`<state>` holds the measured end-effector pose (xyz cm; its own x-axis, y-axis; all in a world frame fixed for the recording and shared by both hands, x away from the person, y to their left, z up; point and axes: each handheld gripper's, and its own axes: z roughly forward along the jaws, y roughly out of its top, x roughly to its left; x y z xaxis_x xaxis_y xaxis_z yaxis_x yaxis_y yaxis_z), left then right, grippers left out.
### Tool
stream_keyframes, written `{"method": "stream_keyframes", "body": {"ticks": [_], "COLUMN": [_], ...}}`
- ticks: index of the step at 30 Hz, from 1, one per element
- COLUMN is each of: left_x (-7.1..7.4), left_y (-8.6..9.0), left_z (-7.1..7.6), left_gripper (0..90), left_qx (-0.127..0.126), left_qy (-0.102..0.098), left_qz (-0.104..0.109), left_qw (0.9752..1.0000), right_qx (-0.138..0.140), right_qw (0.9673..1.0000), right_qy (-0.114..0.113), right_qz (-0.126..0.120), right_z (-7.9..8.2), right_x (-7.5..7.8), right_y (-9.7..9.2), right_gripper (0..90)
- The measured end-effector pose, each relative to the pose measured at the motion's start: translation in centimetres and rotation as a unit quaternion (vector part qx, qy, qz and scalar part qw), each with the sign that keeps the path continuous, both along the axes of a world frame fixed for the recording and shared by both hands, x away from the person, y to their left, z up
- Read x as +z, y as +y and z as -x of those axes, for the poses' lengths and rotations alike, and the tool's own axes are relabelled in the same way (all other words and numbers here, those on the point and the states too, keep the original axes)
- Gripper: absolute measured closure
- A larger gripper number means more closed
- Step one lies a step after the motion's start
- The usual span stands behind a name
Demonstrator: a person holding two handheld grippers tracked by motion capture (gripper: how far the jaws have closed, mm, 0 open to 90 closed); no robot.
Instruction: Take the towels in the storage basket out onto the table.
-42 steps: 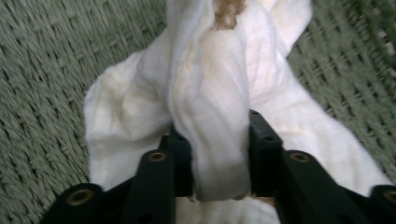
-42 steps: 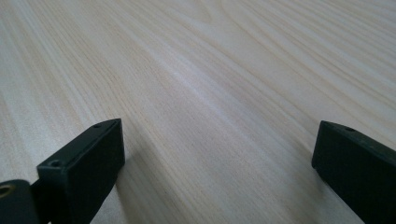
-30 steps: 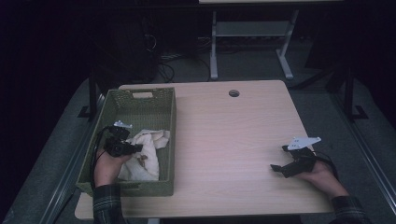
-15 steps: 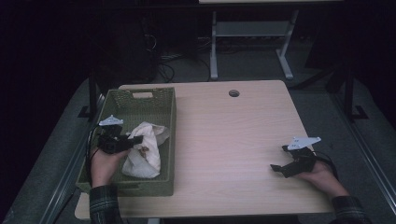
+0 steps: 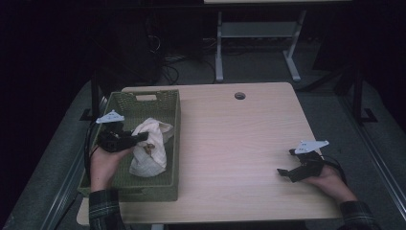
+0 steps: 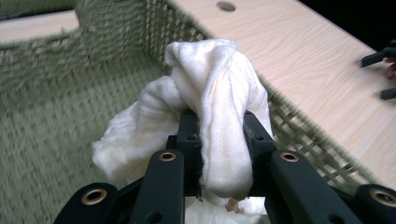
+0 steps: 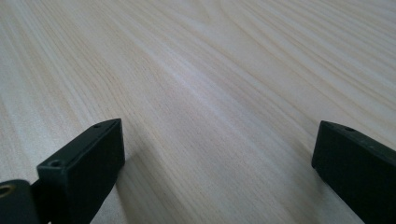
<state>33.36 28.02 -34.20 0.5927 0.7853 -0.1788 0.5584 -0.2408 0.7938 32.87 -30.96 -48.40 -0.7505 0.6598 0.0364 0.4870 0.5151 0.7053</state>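
Note:
A cream cloth (image 5: 151,146) hangs bunched inside the green woven basket (image 5: 163,98) at the table's left. My left gripper (image 5: 139,138) is shut on the cloth and holds it lifted, its lower folds still down in the basket. In the left gripper view the cloth (image 6: 219,107) is pinched between the two black jaws and bulges above them, with the basket wall (image 6: 116,32) behind. My right gripper (image 5: 286,165) rests low over the bare table (image 5: 239,139) near the right front edge, jaws wide apart with nothing between them; the right gripper view shows wood grain (image 7: 210,93) between its fingertips (image 7: 93,149).
The basket has a handle slot in its far wall. A round cable hole (image 5: 240,96) sits at the table's far edge. Table legs and cables (image 5: 220,52) stand on the dark floor behind. The right gripper also appears far off (image 6: 380,58) in the left gripper view.
My left gripper has risen with the cloth, pulling it up out of its flat heap in the basket. The right gripper has stayed put.

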Motion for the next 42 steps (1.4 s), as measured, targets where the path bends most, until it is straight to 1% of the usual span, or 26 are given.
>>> {"method": "stream_keyframes", "body": {"ticks": [1, 2, 3, 4, 7, 10, 12, 13, 15, 17, 18, 20, 21, 22, 24, 26, 28, 29, 32, 33, 34, 36, 39, 40, 41, 42], "left_x": [0.7, 0.7, 1.5, 1.5, 3.1, 3.6, 4.1, 4.7, 5.0, 5.9, 5.9, 6.6, 7.1, 7.1, 7.7, 8.2, 9.0, 9.0, 9.6, 10.0, 10.0, 10.4, 10.7, 10.7, 10.7, 10.6], "left_y": [-0.3, -0.3, -0.5, -0.5, -0.8, -1.0, -1.2, -1.5, -1.7, -2.3, -2.3, -2.7, -3.1, -3.1, -3.6, -4.2, -5.3, -5.3, -6.5, -7.3, -7.3, -8.3, -9.6, -10.5, -10.5, -11.1], "left_z": [0.0, 0.0, 0.0, 0.0, 0.2, 0.2, 0.2, 0.1, 0.1, 0.0, 0.0, -0.1, -0.2, -0.2, -0.3, -0.5, -0.8, -0.8, -1.1, -1.3, -1.3, -1.4, -1.5, -1.6, -1.6, -1.5], "left_gripper": [73.2, 73.3, 73.3, 73.3, 73.6, 73.6, 73.7, 74.0, 74.0, 74.1, 74.2, 74.3, 74.5, 74.6, 74.6, 74.7, 74.8, 74.8, 74.8, 74.9, 74.9, 74.9, 75.0, 75.0, 75.0, 75.0], "left_qx": [-0.006, -0.006, -0.013, -0.013, -0.021, -0.023, -0.028, -0.035, -0.039, -0.048, -0.048, -0.058, -0.066, -0.066, -0.074, -0.081, -0.095, -0.095, -0.111, -0.122, -0.122, -0.131, -0.146, -0.158, -0.158, -0.161], "left_qy": [-0.009, -0.009, -0.019, -0.019, -0.036, -0.041, -0.046, -0.048, -0.049, -0.055, -0.055, -0.060, -0.065, -0.065, -0.067, -0.070, -0.073, -0.073, -0.076, -0.079, -0.079, -0.081, -0.083, -0.082, -0.082, -0.082], "left_qz": [0.005, 0.005, 0.012, 0.012, 0.014, 0.020, 0.027, 0.035, 0.036, 0.038, 0.038, 0.046, 0.053, 0.053, 0.061, 0.062, 0.063, 0.063, 0.072, 0.075, 0.075, 0.075, 0.079, 0.077, 0.077, 0.079], "left_qw": [0.9999, 0.9999, 0.9997, 0.9997, 0.9990, 0.9987, 0.9982, 0.9976, 0.9974, 0.9966, 0.9966, 0.9955, 0.9943, 0.9943, 0.9932, 0.9923, 0.9908, 0.9908, 0.9883, 0.9865, 0.9865, 0.9853, 0.9826, 0.9810, 0.9810, 0.9804], "right_qx": [0.001, 0.001, 0.000, 0.000, -0.001, -0.002, -0.001, -0.001, -0.002, -0.002, -0.002, -0.005, -0.006, -0.006, -0.007, -0.008, -0.008, -0.008, -0.008, -0.008, -0.008, -0.008, -0.008, -0.008, -0.008, -0.008], "right_qw": [1.0000, 1.0000, 1.0000, 1.0000, 1.0000, 1.0000, 1.0000, 1.0000, 1.0000, 1.0000, 1.0000, 1.0000, 1.0000, 1.0000, 1.0000, 1.0000, 1.0000, 1.0000, 1.0000, 1.0000, 1.0000, 1.0000, 1.0000, 1.0000, 1.0000, 1.0000], "right_qy": [-0.002, -0.002, -0.002, -0.002, -0.002, -0.002, -0.001, -0.001, -0.002, -0.001, -0.001, 0.001, 0.001, 0.001, 0.001, 0.002, 0.001, 0.001, 0.001, 0.001, 0.001, 0.001, 0.001, 0.001, 0.001, 0.002], "right_qz": [-0.001, -0.001, -0.001, -0.001, -0.001, 0.000, 0.001, 0.001, 0.000, 0.001, 0.001, 0.000, 0.000, 0.000, -0.001, -0.001, -0.001, -0.001, -0.001, -0.001, -0.001, -0.001, -0.001, -0.001, -0.001, -0.001], "right_z": [0.0, 0.0, -0.1, -0.1, -0.1, -0.1, -0.1, -0.1, -0.1, -0.1, -0.1, -0.1, -0.1, -0.1, -0.1, -0.1, -0.1, -0.1, -0.1, -0.1, -0.1, -0.1, -0.1, -0.1, -0.1, -0.1], "right_x": [0.0, 0.0, 0.0, 0.0, 0.0, 0.0, 0.0, 0.0, 0.0, 0.0, 0.0, 0.0, 0.0, 0.0, 0.0, 0.0, 0.0, 0.0, 0.0, 0.0, 0.0, 0.0, 0.0, 0.0, 0.0, 0.0], "right_y": [0.0, 0.0, 0.0, 0.0, 0.0, 0.0, 0.0, 0.0, 0.0, 0.0, 0.0, 0.0, 0.0, 0.0, 0.0, 0.0, 0.0, 0.0, 0.0, 0.0, 0.0, 0.0, 0.0, 0.0, 0.0, 0.0], "right_gripper": [2.2, 2.2, 2.2, 2.2, 2.2, 2.2, 2.2, 2.2, 2.2, 2.2, 2.2, 2.2, 2.2, 2.2, 2.2, 2.2, 2.2, 2.2, 2.3, 2.2, 2.2, 2.2, 2.2, 2.2, 2.2, 2.2]}}
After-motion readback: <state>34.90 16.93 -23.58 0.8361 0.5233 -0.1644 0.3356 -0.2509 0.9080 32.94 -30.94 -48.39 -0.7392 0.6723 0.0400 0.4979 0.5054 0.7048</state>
